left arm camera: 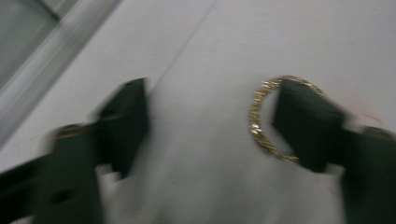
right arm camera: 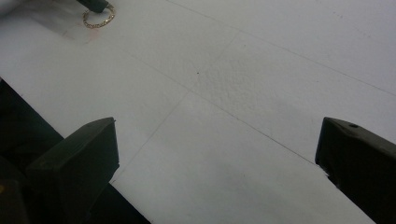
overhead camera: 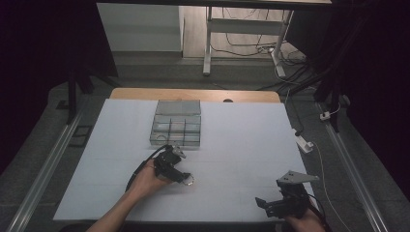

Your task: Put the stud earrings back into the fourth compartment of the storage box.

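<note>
My left gripper [overhead camera: 186,178] is down on the white tabletop [overhead camera: 241,145], just in front of the clear compartment box [overhead camera: 176,129] that sits toward the far middle of the sheet. In the left gripper view a thin gold ring [left arm camera: 261,119] lies flat on the tabletop, and 1 of my 2 black jaws stands over its right part, covering that side of the loop. The other jaw is well off to the left with bare white sheet between them. The jaws are apart and part-way closed, and the ring is not pinched between them; whether the right jaw actually touches the ring I cannot tell, since that view is blurred. At the upper left of that view a pale edge of the box runs at a slant.

In the high view the ring [overhead camera: 190,181] shows as a small loop at the tip of my left gripper, near the middle of the tabletop's front half.

My right gripper [overhead camera: 265,205] rests near the front right corner of the tabletop, well apart from the ring. Its own view has both jaws spread wide with nothing between them but the white sheet, so it is released. The ring [right arm camera: 98,17] appears far off at the upper left of that view, under the dark tip of my left gripper [right arm camera: 95,4].
</note>
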The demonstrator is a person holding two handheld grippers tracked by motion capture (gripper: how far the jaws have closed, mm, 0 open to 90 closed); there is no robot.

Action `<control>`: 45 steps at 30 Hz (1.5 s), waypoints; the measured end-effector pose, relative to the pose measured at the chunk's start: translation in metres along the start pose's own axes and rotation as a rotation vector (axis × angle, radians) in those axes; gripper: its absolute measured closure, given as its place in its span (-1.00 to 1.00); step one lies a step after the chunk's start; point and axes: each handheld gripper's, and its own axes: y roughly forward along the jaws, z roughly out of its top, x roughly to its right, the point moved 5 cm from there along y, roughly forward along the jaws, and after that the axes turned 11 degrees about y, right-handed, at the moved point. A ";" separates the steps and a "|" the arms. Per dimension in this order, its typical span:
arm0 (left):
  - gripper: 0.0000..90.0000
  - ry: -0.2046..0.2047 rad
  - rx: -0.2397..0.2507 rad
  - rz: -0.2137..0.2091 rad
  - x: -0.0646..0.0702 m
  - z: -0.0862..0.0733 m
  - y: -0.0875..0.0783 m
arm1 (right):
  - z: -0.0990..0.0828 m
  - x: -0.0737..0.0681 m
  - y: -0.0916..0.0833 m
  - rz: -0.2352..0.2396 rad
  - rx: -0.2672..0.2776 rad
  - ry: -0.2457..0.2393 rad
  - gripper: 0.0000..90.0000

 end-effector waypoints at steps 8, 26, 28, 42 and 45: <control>0.84 0.026 0.016 -0.055 0.007 0.000 -0.002 | 0.000 0.000 0.000 -0.004 -0.004 -0.004 -1.00; 0.93 -0.139 0.052 -0.108 -0.005 0.004 -0.012 | 0.000 0.000 0.000 -0.002 -0.001 -0.010 -1.00; 0.93 -0.154 0.066 -0.100 -0.008 0.005 -0.017 | 0.000 0.000 0.000 -0.003 -0.003 -0.012 -1.00; 0.92 -0.246 0.131 -0.021 -0.038 -0.003 -0.047 | 0.000 -0.001 0.001 -0.003 -0.006 -0.009 -1.00; 0.92 -0.272 0.140 0.003 -0.047 -0.007 -0.054 | 0.000 -0.001 0.001 -0.003 -0.007 -0.008 -1.00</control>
